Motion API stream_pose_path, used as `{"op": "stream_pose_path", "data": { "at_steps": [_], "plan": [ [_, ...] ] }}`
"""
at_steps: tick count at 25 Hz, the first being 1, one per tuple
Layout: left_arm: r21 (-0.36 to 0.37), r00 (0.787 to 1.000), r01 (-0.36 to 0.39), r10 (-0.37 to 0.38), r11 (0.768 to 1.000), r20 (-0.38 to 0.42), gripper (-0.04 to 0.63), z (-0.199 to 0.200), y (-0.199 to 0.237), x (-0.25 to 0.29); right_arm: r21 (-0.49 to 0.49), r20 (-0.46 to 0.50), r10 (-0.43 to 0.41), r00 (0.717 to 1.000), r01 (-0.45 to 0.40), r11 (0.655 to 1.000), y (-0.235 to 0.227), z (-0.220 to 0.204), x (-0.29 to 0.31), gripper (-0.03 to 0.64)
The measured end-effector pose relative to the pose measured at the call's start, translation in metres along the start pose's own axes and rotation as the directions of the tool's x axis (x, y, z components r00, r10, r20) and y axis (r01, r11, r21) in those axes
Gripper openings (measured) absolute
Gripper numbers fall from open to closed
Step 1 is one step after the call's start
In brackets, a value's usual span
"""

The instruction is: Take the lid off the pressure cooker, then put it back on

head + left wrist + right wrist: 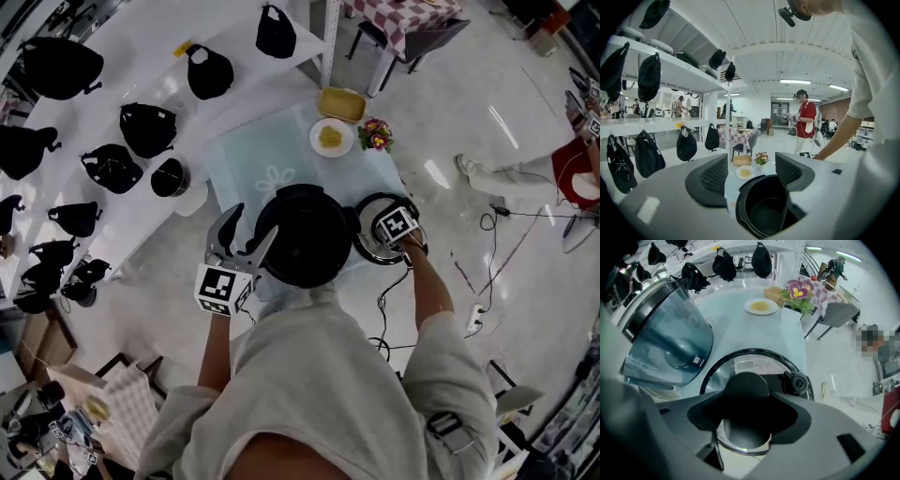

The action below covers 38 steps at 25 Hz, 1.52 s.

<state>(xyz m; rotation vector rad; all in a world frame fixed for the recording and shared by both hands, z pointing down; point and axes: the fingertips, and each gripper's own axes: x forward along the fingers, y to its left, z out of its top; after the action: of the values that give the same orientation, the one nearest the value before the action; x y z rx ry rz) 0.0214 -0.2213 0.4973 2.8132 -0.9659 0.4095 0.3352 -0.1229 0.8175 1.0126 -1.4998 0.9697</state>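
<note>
Already the removal looks done: the left tool (253, 223) hangs released beside the open pressure cooker (305, 234). Right of it, the lid (740, 363) lies on the bench (272, 150), its knob (746, 385) apparently clamped by the right tool (747, 423); refitting remains.

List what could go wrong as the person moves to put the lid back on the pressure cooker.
1. The right gripper straddles the knob of the lid, but whether it grips is unclear; a loose hold could drop the lid.
2. The lid lies close to the table edge, so a nudge might push it off.
3. The open left gripper holds nothing, so the pressure cooker may shift.
</note>
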Motion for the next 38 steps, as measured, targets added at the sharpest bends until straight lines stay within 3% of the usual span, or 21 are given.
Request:
{"op": "stream_pose_path", "data": {
  "at_steps": [5, 13, 26, 38],
  "plan": [
    [-0.004, 1.000, -0.011, 0.011, 1.000, 0.000, 0.310, -0.004, 0.008, -0.006, -0.029, -0.019, 0.028, 0.999, -0.029, 0.999, 0.010, -0.009, -0.008, 0.272],
    [-0.003, 0.999, 0.037, -0.037, 0.999, 0.021, 0.310, -0.004, 0.003, -0.001, -0.020, 0.087, 0.043, 0.995, -0.042, 0.999, 0.031, -0.012, -0.066, 0.272],
    [-0.004, 0.992, 0.115, -0.115, 0.993, 0.045, 0.310, -0.007, -0.013, 0.003, -0.143, 0.094, 0.000, 0.996, 0.014, 0.990, 0.060, -0.033, -0.181, 0.272],
    [-0.016, 0.994, 0.084, -0.083, 0.996, 0.073, 0.310, -0.006, -0.002, -0.017, -0.167, 0.140, 0.018, 0.990, 0.006, 0.986, 0.099, 0.022, -0.231, 0.272]
  ]
}}
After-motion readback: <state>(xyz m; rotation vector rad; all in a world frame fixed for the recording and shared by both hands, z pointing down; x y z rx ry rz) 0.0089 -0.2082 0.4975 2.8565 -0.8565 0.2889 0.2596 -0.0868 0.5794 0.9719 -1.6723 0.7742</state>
